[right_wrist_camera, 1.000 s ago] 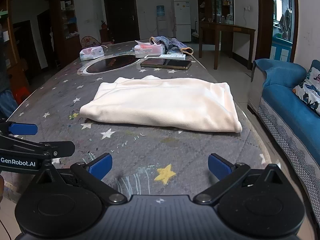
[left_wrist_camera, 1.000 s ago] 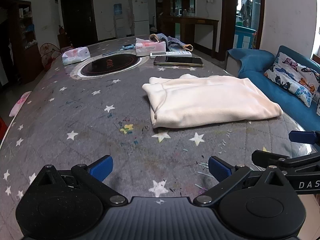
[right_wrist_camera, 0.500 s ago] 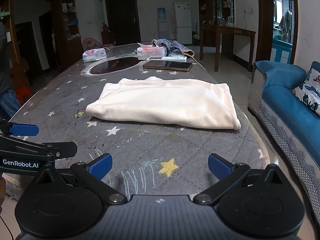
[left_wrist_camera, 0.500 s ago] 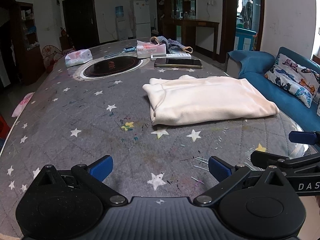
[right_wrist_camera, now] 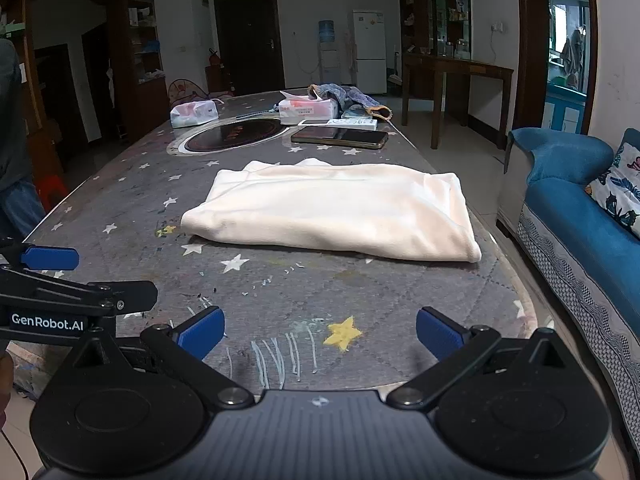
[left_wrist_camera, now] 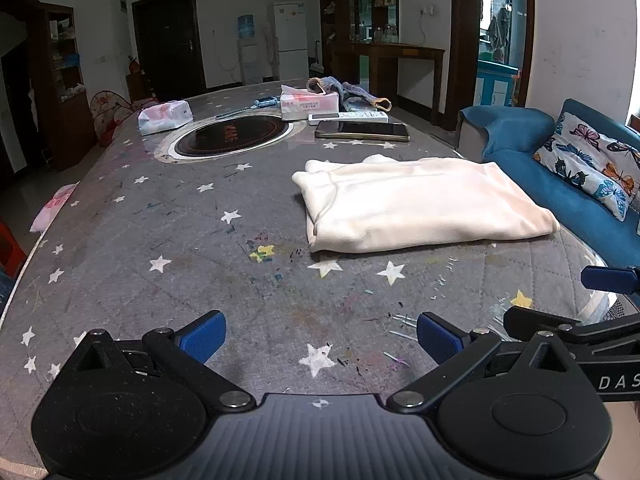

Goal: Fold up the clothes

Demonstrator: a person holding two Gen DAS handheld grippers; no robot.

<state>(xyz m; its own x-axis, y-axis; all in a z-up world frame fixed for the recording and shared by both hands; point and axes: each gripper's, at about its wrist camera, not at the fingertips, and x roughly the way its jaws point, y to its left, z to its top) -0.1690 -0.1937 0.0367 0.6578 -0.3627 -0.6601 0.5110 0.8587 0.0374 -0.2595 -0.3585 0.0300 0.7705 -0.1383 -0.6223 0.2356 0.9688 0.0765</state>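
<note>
A cream, soft fleece garment lies folded into a flat rectangle on the grey star-printed quilted tablecloth, ahead of both tongs and clear of their tips. The left gripper and right gripper hang side by side at the table's near edge, blue pads spread wide and empty, a stance that suggests the fold is judged finished and the hands are drawn clear.

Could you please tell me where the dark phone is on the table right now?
The dark phone lies flat beyond the folded cream garment, right of the round cooktop, just in front of the white remote.
</note>
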